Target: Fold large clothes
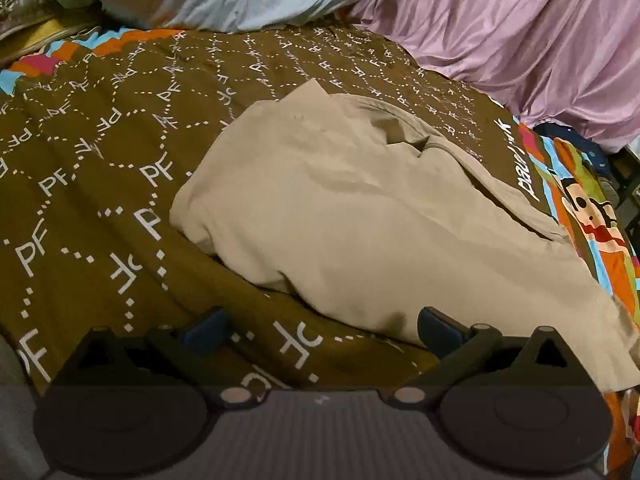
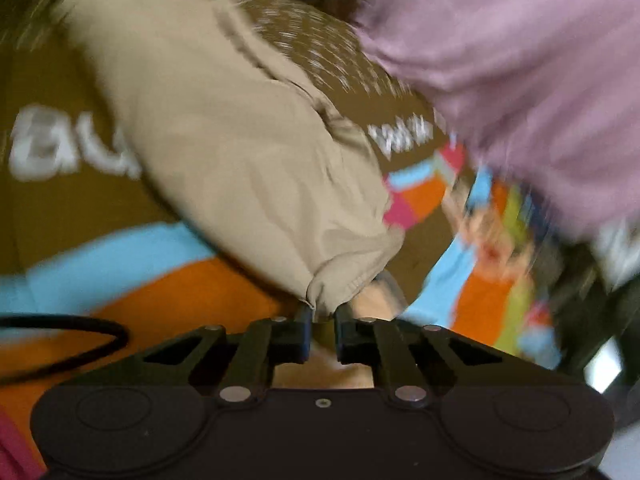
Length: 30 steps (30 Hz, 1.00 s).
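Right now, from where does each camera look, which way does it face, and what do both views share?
Left wrist: sits on the left gripper, looks down across the brown bedspread at the beige garment; its open fingers show.
Right wrist: sits on the right gripper, looks down along the blurred garment; its fingers pinch a bunched hem.
Shared: garment, bedspread, pink sheet.

There is one tan shirt (image 1: 360, 216) in front of the claws. There are two claws, left (image 1: 320, 326) and right (image 2: 322, 320). One brown blanket (image 1: 100, 168) lies under them.
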Available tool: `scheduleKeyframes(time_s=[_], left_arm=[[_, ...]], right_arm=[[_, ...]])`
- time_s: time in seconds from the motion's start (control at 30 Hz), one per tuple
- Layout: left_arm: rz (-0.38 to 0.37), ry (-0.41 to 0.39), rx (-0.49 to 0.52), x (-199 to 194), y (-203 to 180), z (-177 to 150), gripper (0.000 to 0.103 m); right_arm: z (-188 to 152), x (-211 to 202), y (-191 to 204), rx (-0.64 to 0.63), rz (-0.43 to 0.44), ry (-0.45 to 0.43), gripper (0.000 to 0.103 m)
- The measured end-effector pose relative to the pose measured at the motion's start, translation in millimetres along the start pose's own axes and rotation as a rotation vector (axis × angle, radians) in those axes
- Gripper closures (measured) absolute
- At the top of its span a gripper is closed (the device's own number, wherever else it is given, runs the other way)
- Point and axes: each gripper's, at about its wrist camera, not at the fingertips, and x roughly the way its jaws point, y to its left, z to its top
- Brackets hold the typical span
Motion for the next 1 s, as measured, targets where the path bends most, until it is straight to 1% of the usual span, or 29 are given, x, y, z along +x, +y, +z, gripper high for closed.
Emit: scheduleKeyframes(time_s=[0.03, 0.1, 0.13, 0.17, 0.2, 0.23, 0.27, 0.3, 0.37, 0.4, 0.43, 0.47, 0.5, 0.53, 0.6, 0.63, 0.7, 0.73, 0.77, 0.8, 0.83, 0.87, 0.93, 1.0], left_arm=[[0.0, 0.0, 0.001, 0.1, 0.4, 0.3, 0.0], [0.001, -0.003, 0.007, -0.4, 0.4, 0.4, 0.0], [0.002, -0.006, 0.01, -1.1, 0.5, 0.3, 0.0], [0.003, -0.008, 0.011, -1.2, 0.9, 0.5, 0.0], [0.004, -0.008, 0.009, -1.4, 1.1, 0.8, 0.0], [0.003, -0.005, 0.005, -0.8, 2.0, 1.2, 0.0], [0.0, 0.0, -0.001, 0.6, 3.0, 1.9, 0.0], [-0.001, 0.003, -0.006, 1.6, 3.1, 2.4, 0.0], [-0.001, 0.007, -0.013, 3.7, 3.3, 3.0, 0.0], [0.002, 0.008, -0.012, 4.8, 2.5, 3.1, 0.0], [0.005, 0.009, -0.009, 5.5, 1.5, 3.0, 0.0], [0.008, 0.008, -0.004, 5.9, 0.9, 2.4, 0.0], [0.011, 0.008, 0.004, 5.9, -0.1, 1.6, 0.0], [0.013, 0.006, 0.014, 5.7, -1.0, 0.9, 0.0], [0.016, 0.002, 0.027, 5.3, -2.0, -0.1, 0.0], [0.018, 0.002, 0.028, 5.5, -2.4, -0.1, 0.0], [0.019, 0.004, 0.022, 6.2, -2.8, 1.0, 0.0], [0.016, 0.004, 0.021, 6.6, -3.1, 1.7, 0.0], [0.016, 0.004, 0.021, 7.2, -2.8, 2.3, 0.0], [0.017, 0.006, 0.019, 7.8, -2.3, 2.4, 0.0], [0.016, 0.008, 0.018, 8.2, -1.7, 2.4, 0.0], [0.016, 0.011, 0.016, 8.4, -1.0, 2.6, 0.0], [0.012, 0.013, 0.013, 8.5, 0.1, 3.1, 0.0], [0.012, 0.014, 0.011, 8.4, 0.2, 3.0, 0.0]], right_arm=[[-1.0, -1.9, 5.0, -0.077, -0.028, -0.009, 0.093], [-5.9, 1.4, 10.0, -0.156, -0.04, 0.006, 0.094], [-8.8, 5.0, 10.4, -0.169, -0.039, 0.016, 0.095], [-12.5, 7.4, 10.6, -0.182, -0.043, 0.022, 0.103], [-16.2, 11.4, 9.8, -0.192, -0.067, 0.048, 0.103], [-22.9, 16.1, 4.9, -0.198, -0.121, 0.085, 0.103], [-27.4, 17.0, -4.4, -0.159, -0.138, 0.096, 0.103], [-32.4, 15.3, -20.6, -0.065, -0.133, 0.113, 0.103], [-36.6, 5.2, -48.4, 0.135, -0.099, 0.112, 0.103], [-36.4, -1.7, -60.3, 0.244, -0.05, 0.103, 0.098], [-36.6, -9.4, -70.2, 0.354, 0.011, 0.085, 0.089], [-37.2, -16.9, -77.4, 0.459, 0.064, 0.047, 0.068], [-37.7, -21.3, -84.1, 0.543, 0.108, 0.013, 0.062], [-38.5, -22.3, -89.6, 0.623, 0.163, -0.017, 0.063], [-33.1, -15.9, -94.0, 0.714, 0.216, -0.023, 0.063], [-33.0, -10.0, -94.2, 0.754, 0.239, -0.012, 0.064], [-32.4, 2.8, -95.6, 0.824, 0.272, 0.016, 0.069], [-35.0, 12.0, -97.3, 0.884, 0.289, 0.042, 0.07], [-37.9, 18.3, -98.1, 0.944, 0.309, 0.064, 0.084], [-42.4, 19.1, -95.4, 0.991, 0.335, 0.072, 0.094], [-42.1, 19.6, -94.1, 1.016, 0.353, 0.065, 0.095], [-38.9, 15.7, -92.2, 0.998, 0.333, 0.049, 0.096], [-29.1, 1.5, -87.8, 0.903, 0.284, -0.004, 0.097], [-14.9, -11.9, -82.5, 0.706, 0.204, -0.033, 0.098]])
